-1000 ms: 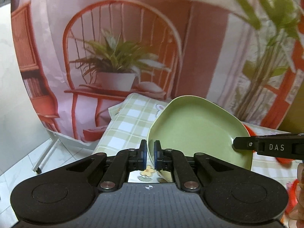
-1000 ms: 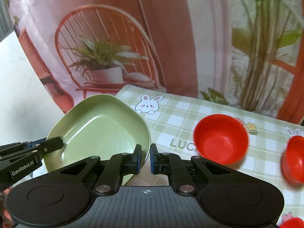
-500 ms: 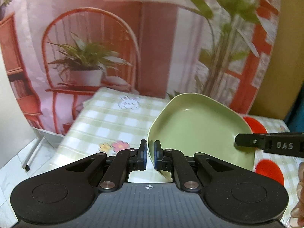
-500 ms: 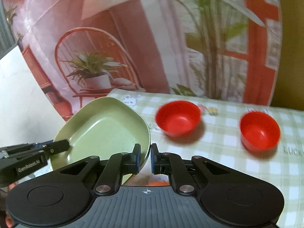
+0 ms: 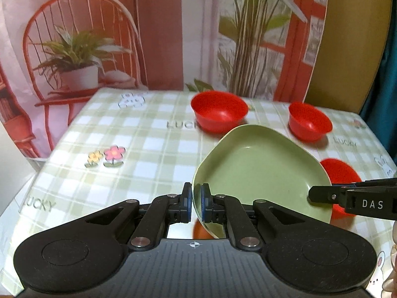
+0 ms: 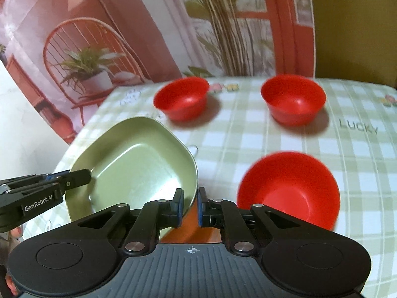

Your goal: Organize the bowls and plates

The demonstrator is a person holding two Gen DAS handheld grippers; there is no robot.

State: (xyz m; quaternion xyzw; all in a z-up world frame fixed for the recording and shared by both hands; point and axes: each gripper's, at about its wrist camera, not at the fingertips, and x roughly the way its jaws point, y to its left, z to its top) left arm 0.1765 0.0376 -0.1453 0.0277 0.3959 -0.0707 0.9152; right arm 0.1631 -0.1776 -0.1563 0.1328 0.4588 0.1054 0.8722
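Note:
A green square plate (image 5: 260, 171) is held in the air over the table, tilted. My left gripper (image 5: 196, 202) is shut on its left rim. My right gripper (image 6: 189, 206) is shut on its right rim; the plate also shows in the right wrist view (image 6: 136, 164). Three red bowls stand on the table: one at the far left (image 6: 182, 98), one at the far right (image 6: 292, 99), one near, just right of my right gripper (image 6: 287, 191). In the left wrist view the plate partly hides the near bowl (image 5: 342, 171).
The table has a green checked cloth (image 5: 139, 149) with flowers and "LUCKY" print. A printed backdrop of a chair and plants (image 5: 99, 37) hangs behind the table's far edge. The table's left edge drops to a white floor (image 5: 15, 173).
Both grippers carried the plate rightward and forward over the table. The three red bowls have come fully into view, and the near one is now close under the plate.

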